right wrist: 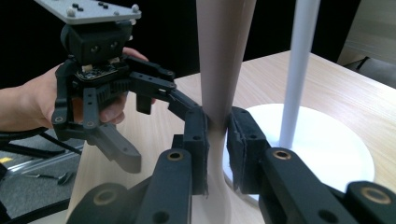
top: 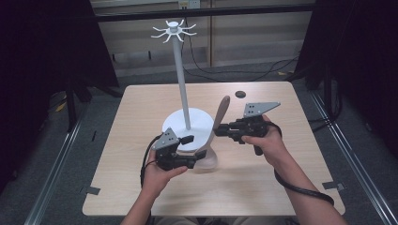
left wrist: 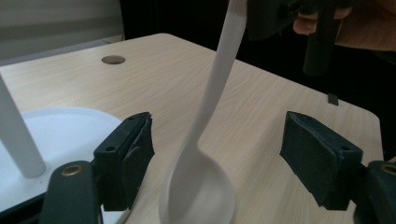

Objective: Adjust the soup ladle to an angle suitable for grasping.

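Over light wooden table [top: 263, 178], pale long-handled spoon [top: 217, 123] clamped upright in right hand-held gripper [top: 219, 130]; left hand-held gripper [top: 193, 151] agape.

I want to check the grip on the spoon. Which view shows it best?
The right gripper view: the right hand-held gripper pinches the wooden spoon by its handle. The left gripper view shows the bowl between open jaws. The high view shows the whole spoon, small.

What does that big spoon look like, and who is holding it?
The spoon is one pale beige piece, smooth like wood or plastic, with a long flat handle and a rounded bowl. It stands nearly upright, bowl down by the white stand's base. The right hand-held gripper pinches its handle. The left hand-held gripper has open jaws either side of the bowl.
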